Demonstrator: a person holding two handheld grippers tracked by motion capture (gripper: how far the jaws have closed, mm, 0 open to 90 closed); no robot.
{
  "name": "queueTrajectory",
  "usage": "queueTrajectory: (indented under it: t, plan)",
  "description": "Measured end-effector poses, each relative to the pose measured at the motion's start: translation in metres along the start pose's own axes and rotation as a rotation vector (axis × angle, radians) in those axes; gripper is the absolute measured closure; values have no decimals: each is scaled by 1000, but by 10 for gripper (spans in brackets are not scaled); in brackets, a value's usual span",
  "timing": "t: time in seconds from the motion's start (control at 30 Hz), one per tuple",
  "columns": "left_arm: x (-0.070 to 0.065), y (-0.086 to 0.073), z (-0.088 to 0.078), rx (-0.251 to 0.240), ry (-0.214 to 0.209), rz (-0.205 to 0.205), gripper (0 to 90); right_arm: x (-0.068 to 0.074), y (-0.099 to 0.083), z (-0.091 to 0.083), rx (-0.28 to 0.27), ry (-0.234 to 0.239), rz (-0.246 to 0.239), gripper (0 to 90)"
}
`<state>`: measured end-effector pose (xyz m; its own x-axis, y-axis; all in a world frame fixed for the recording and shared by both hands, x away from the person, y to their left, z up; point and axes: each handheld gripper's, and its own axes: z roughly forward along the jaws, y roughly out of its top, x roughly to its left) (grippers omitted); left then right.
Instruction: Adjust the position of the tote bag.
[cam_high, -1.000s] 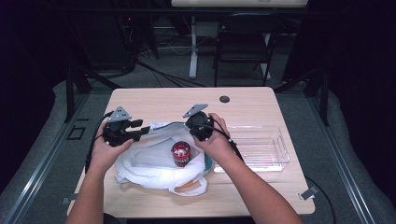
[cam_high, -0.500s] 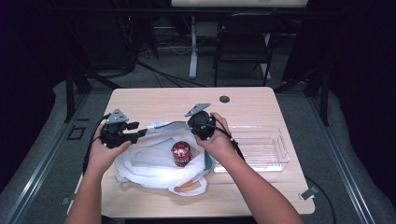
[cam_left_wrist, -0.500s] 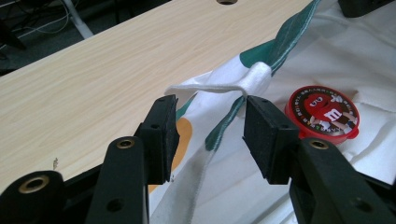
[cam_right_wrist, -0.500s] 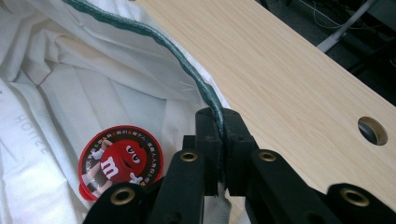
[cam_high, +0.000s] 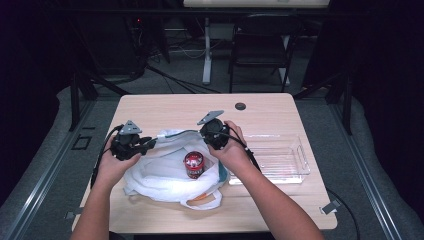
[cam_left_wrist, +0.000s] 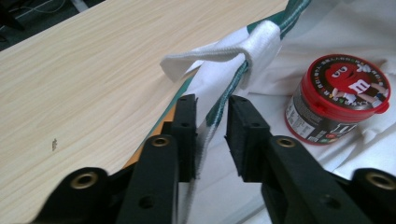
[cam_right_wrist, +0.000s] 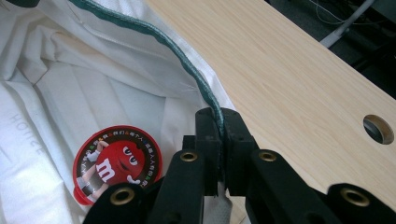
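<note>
- High view: a pale wooden worktop (cam_high: 150, 107) stands in a dark room, with a black chair (cam_high: 260, 47) and cables on the grey floor behind it. A white cloth bag (cam_high: 160, 175) with green trim lies near the person's edge, its mouth open upward and its long axis running across the worktop from the left gripper (cam_high: 142, 145) to the right gripper (cam_high: 212, 137). A red-lidded candy tub (cam_high: 193, 164) stands upright inside, and a clear plastic tray (cam_high: 280, 160) sits just beside the bag.
- Left gripper view: the left gripper (cam_left_wrist: 212, 116) has just been closing, with the bag's green-edged rim (cam_left_wrist: 219, 100) between its jaws; a narrow gap shows on one side. The tub (cam_left_wrist: 338, 95) stands near.
- Right gripper view: the right gripper (cam_right_wrist: 219, 128) is pressed together, pinching the bag's rim (cam_right_wrist: 187, 65), which runs away along the worktop (cam_right_wrist: 289, 84).
</note>
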<state>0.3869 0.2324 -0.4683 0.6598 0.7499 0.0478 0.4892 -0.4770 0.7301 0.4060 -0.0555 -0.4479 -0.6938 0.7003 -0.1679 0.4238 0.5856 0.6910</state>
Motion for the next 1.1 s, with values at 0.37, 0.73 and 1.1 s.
queueTrajectory:
  t: [0.37, 0.73, 1.1]
  plan:
    - [-2, 2, -1, 45, -24, -7, 880, -2, 2, 10, 13, -4, -4, 871]
    - [-3, 3, 2, 66, -17, -10, 882, -8, 1, 22, 39, 8, 1, 870]
    - [-2, 1, 10, 42, 18, -17, 881, -11, 0, 32, 57, 4, 7, 868]
